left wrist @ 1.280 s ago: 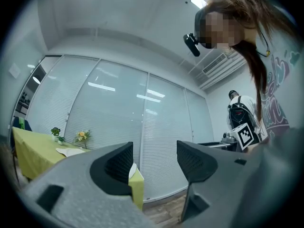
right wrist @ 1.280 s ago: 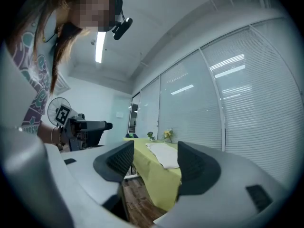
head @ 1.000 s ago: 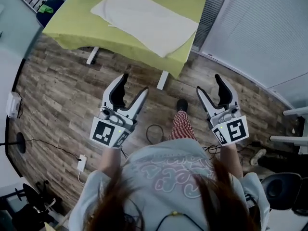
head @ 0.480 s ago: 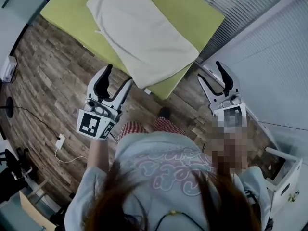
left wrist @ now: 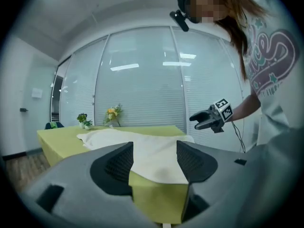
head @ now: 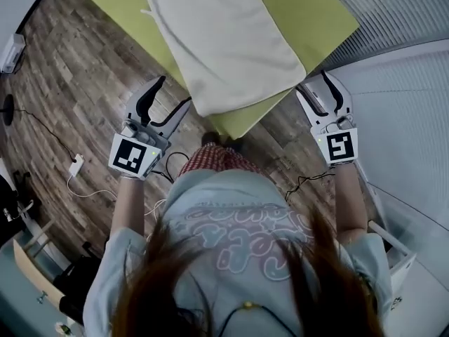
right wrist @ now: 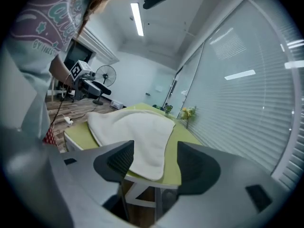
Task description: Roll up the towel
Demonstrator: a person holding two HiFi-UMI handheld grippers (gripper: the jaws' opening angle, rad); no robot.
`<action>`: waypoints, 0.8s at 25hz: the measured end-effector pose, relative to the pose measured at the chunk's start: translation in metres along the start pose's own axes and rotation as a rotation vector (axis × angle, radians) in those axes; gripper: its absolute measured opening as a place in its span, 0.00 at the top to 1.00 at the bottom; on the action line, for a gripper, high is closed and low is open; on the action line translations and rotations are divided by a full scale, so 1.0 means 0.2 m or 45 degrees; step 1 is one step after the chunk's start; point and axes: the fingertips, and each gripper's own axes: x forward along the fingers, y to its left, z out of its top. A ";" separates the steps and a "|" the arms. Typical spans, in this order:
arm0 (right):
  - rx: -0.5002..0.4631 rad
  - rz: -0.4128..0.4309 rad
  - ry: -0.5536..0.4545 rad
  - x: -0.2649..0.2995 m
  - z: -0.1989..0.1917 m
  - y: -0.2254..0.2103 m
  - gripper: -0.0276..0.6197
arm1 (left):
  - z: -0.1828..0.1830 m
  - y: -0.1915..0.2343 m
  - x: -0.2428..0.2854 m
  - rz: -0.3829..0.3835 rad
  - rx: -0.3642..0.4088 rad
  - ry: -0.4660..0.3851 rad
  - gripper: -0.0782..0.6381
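A white towel (head: pixel 221 37) lies spread flat on a yellow-green table (head: pixel 305 12), one end reaching the near corner; it also shows as the towel (left wrist: pixel 142 148) and the towel (right wrist: pixel 135 134) in the gripper views. My left gripper (head: pixel 167 97) hangs open over the floor, left of the table's near corner, with nothing between its jaws. My right gripper (head: pixel 319 86) is open too, just off the table's right edge, apart from the towel. In the left gripper view the right gripper (left wrist: pixel 209 119) shows beyond the table.
Wood-plank floor (head: pixel 70 90) surrounds the table, with a cable and power adapter (head: pixel 75 166) at the left. A window wall with blinds (head: pixel 414 5) runs along the right. Small potted flowers (left wrist: pixel 113 113) stand at the table's far end. A fan (right wrist: pixel 107 75) stands in the background.
The person has stepped closer to the table: the towel and table now fill the upper view, and both grippers have come up beside the table's near corner. Both stay open.
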 end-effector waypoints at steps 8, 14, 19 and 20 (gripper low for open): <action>-0.288 0.149 0.201 0.02 -0.34 -0.06 0.55 | -0.22 -0.11 -0.04 -0.032 0.084 0.188 0.53; -0.544 0.252 0.248 0.13 -0.41 -0.04 0.55 | -0.38 -0.28 0.01 -0.089 0.259 0.299 0.53; -0.615 0.261 0.232 0.11 -0.37 -0.06 0.61 | -0.36 -0.29 0.04 -0.039 0.371 0.313 0.53; -0.615 0.255 0.225 0.10 -0.35 -0.07 0.64 | -0.34 -0.29 0.03 -0.034 0.400 0.311 0.53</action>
